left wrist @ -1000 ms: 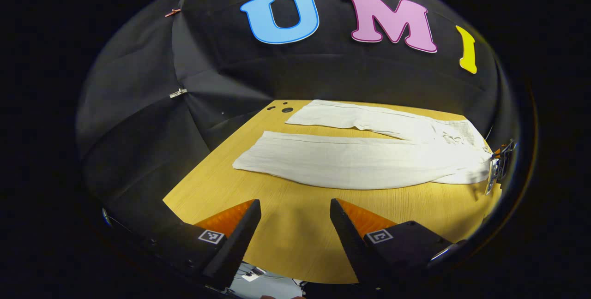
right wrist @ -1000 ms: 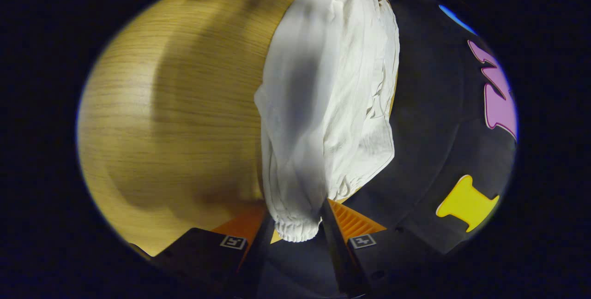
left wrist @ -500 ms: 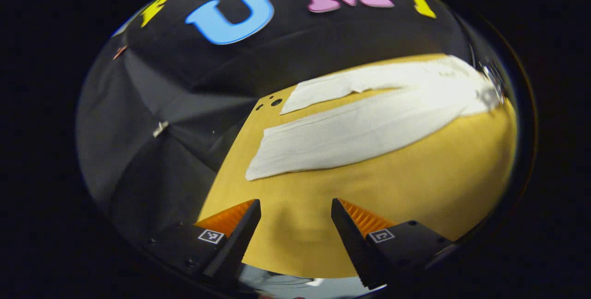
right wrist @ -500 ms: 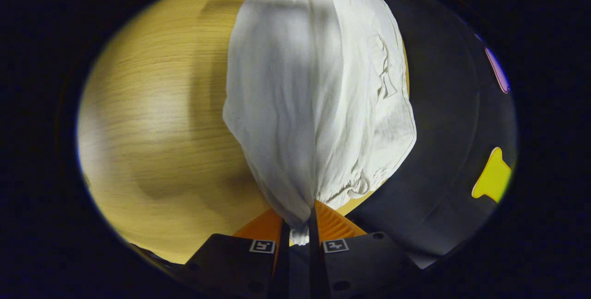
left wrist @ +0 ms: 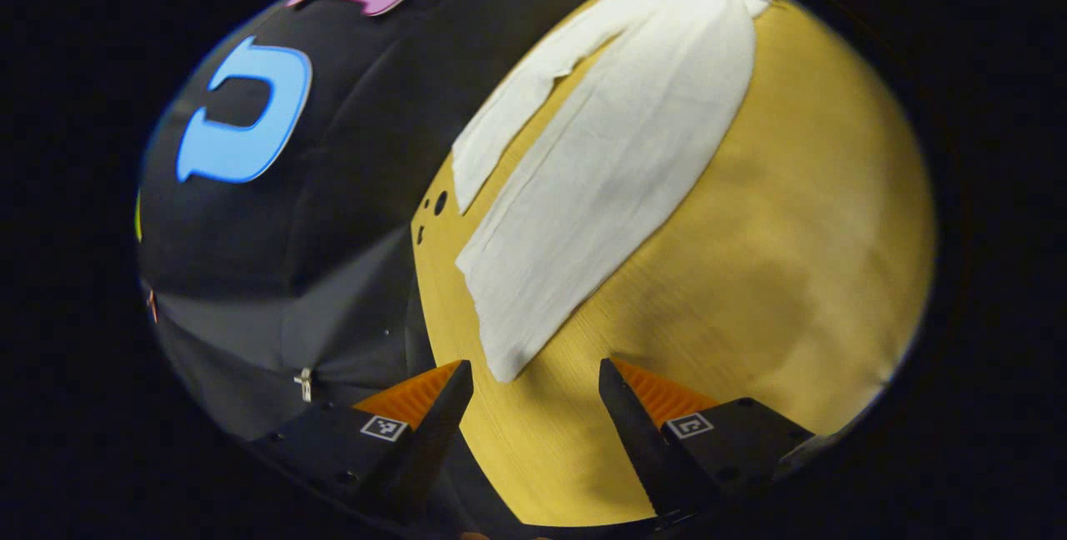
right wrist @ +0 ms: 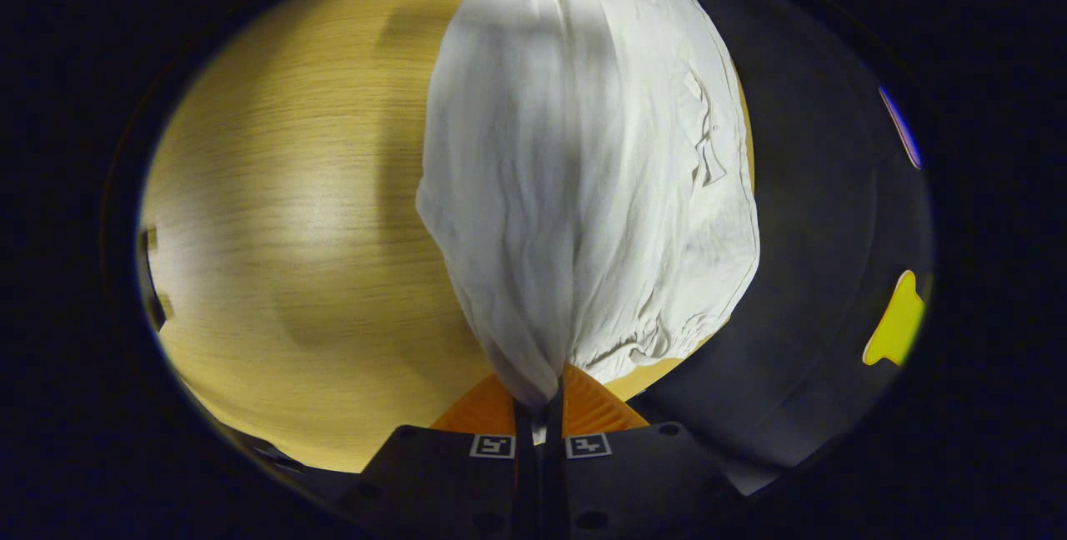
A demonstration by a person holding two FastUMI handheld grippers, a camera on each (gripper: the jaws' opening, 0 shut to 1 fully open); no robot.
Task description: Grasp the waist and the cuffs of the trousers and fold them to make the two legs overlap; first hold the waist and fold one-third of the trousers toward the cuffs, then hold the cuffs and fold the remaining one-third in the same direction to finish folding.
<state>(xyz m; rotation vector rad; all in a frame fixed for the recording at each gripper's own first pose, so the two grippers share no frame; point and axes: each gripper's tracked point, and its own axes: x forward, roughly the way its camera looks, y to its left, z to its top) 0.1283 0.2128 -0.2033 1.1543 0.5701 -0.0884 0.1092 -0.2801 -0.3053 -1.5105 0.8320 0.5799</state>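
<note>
So the right tongs (right wrist: pixel 538 407) are clamped on what looks like the waist end of the wrinkly white cotton trousers (left wrist: pixel 600 157) lying spread on the yellow wooden tabletop (left wrist: pixel 800 215), while the left tongs (left wrist: pixel 533 407) hang released near a cuff, presumably lining up the leg-overlap fold.

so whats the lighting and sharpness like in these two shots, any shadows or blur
Left gripper view: soft motion blur, a faint shadow on the table ahead of the open left gripper. Right gripper view: sharper; a dark shadow band runs down the trousers pinched in the right gripper, with glare on the wood.
</note>
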